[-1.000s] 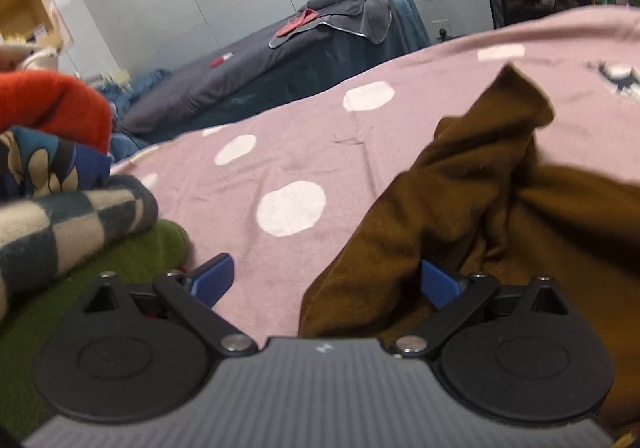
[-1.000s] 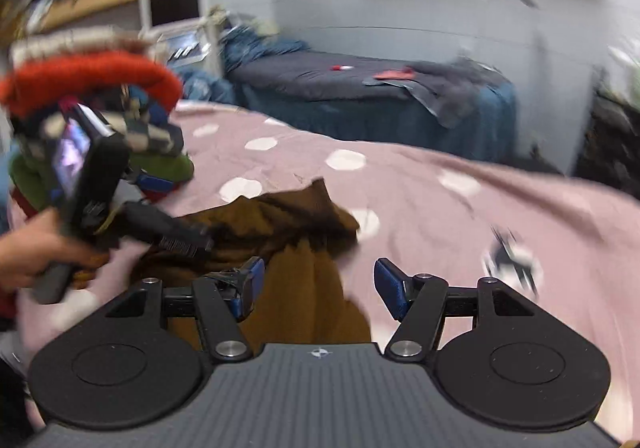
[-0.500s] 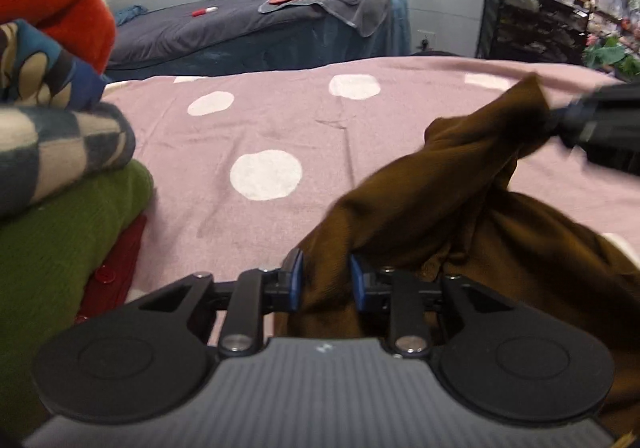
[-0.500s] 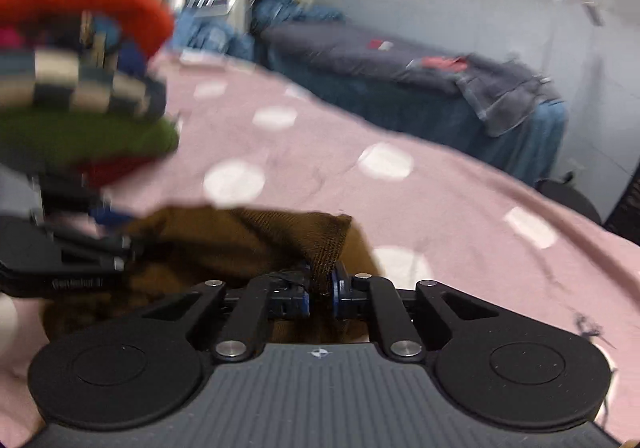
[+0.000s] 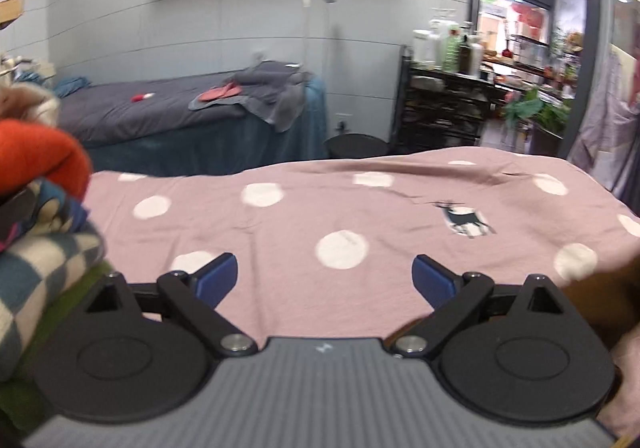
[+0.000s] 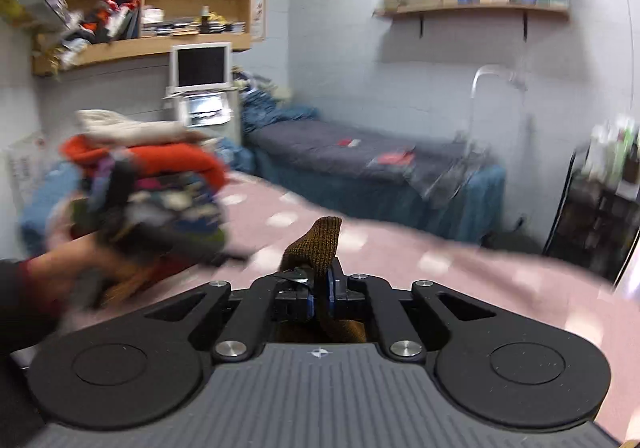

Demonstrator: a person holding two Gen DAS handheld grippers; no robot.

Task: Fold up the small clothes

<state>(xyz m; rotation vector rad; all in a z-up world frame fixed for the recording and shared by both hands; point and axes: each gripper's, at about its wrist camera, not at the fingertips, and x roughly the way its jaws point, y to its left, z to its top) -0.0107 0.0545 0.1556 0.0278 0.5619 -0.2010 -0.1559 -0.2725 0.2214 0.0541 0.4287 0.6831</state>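
A: Where's the brown garment point(image 6: 320, 244) now?

B: Clamped in the right tongs point(image 6: 319, 290). The two pads are together on a knitted edge, and a strip of it sticks up above them. The rest hangs below the tongs, out of sight in the right wrist view. In the left wrist view, what may be more of the same brown cloth shows at the right edge, on the pink spotted bedspread point(image 5: 360, 207).

A: And the left tongs point(image 5: 325, 276)?

B: Wide apart, with nothing between the pads. They hang over bare bedspread, just right of the stack of folded clothes point(image 5: 44, 232).

A: So how far along are we?

B: That stack looks like finished work: a cream piece and an orange one on top, then patterned and checked ones, with green at the bottom. The brown piece, I judge, is the one in hand, and it is not folded yet. It's bunched and held by one edge only.

A: What's left for it?

B: Probably spreading it flat on the bedspread beside the stack, folding it, then adding it on top. The right wrist view is blurred around the stack, so I can't tell more there.
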